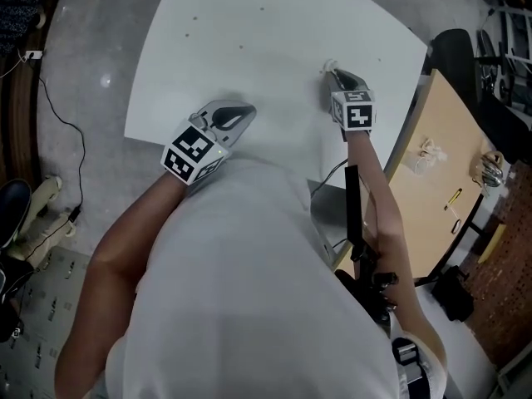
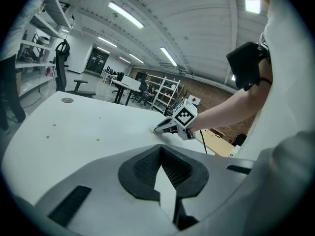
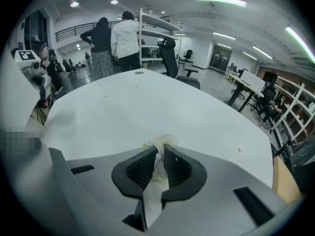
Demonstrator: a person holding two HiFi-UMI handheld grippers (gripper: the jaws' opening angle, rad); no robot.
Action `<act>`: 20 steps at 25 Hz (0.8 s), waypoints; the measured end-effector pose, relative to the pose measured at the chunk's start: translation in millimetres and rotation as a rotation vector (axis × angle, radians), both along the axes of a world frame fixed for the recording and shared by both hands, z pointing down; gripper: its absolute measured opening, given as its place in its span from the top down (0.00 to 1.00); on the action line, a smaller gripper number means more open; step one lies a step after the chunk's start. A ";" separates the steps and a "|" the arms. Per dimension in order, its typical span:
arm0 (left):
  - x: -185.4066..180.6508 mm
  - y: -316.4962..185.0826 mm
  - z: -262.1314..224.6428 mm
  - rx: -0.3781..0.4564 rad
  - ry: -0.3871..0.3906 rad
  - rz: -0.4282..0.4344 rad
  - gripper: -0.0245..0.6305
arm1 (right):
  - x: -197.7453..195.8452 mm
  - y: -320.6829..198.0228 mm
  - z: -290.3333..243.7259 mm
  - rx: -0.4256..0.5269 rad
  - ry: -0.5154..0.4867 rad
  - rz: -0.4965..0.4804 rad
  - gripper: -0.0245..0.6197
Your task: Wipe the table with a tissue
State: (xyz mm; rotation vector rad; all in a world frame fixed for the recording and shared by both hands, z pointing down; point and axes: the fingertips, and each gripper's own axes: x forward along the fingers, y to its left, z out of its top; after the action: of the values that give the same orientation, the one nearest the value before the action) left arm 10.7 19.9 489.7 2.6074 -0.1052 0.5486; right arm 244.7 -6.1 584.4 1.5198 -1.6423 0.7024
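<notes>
The white table (image 1: 249,56) carries several small brownish specks (image 1: 187,34). My right gripper (image 1: 329,69) points down near the table's right edge, shut on a crumpled white tissue (image 1: 330,63). In the right gripper view the tissue (image 3: 160,154) is pinched between the pads (image 3: 142,168) and bulges out at the tips against the table (image 3: 147,107), with a crumb (image 3: 239,150) off to the right. My left gripper (image 1: 249,110) hovers at the near edge with its jaws shut and nothing in them. The left gripper view shows its tips (image 2: 161,146) meeting and the right gripper (image 2: 157,128) beyond them.
A wooden table (image 1: 440,148) with small items stands at the right, next to a black chair (image 1: 453,52). A cable (image 1: 58,123) runs over the floor at the left. Two people (image 3: 120,38) and an office chair (image 3: 170,55) stand beyond the table's far side.
</notes>
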 end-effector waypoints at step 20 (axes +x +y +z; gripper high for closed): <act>-8.9 3.8 -1.3 0.011 0.008 0.019 0.95 | -53.6 8.3 1.5 -0.010 -0.012 -0.050 0.90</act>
State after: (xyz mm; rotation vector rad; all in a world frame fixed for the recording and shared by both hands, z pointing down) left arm 1.8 23.7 488.4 2.6235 -0.0808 0.5460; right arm 191.1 2.2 585.9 1.4643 -1.6773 0.6926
